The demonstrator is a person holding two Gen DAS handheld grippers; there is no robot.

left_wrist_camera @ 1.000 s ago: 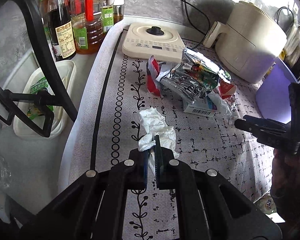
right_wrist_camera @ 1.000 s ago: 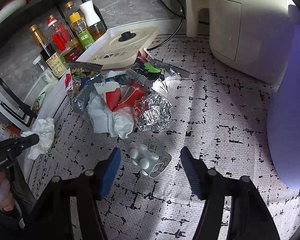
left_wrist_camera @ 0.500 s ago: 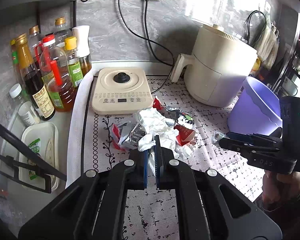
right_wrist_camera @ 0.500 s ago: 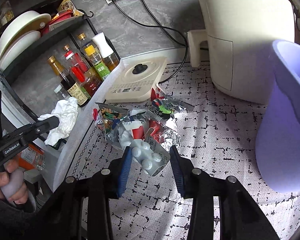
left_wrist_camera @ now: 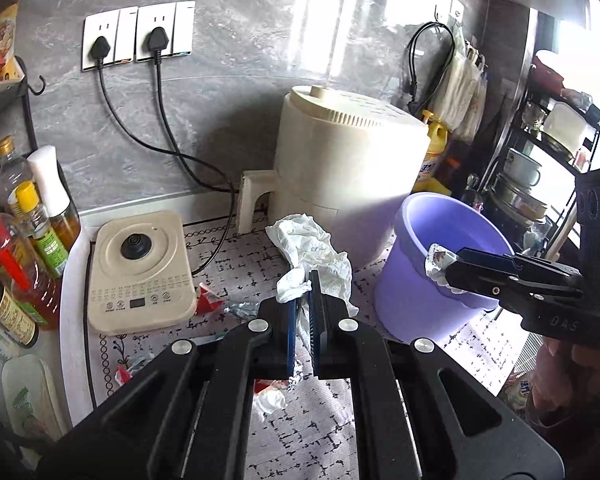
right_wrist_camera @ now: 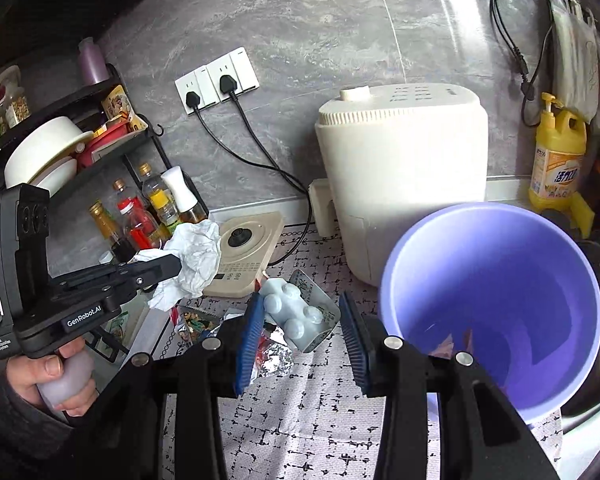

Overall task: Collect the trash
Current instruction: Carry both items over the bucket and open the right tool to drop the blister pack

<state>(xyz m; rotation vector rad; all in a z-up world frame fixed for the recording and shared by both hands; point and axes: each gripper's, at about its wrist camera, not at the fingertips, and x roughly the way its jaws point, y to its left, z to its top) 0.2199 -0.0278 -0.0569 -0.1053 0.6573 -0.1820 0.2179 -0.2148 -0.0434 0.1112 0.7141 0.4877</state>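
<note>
Left wrist view: my left gripper pinches a tissue above the counter; my right gripper clamps a blister pack beside the bucket rim.

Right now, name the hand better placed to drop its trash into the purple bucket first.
Right. The right gripper holds the blister pack beside the purple bucket rim, nearly over the opening. The left gripper, clamping the crumpled tissue, sits farther back above the mat.

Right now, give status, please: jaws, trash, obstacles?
Left gripper shut on crumpled white tissue. Right gripper holds blister pack. Purple bucket unobstructed.
</note>
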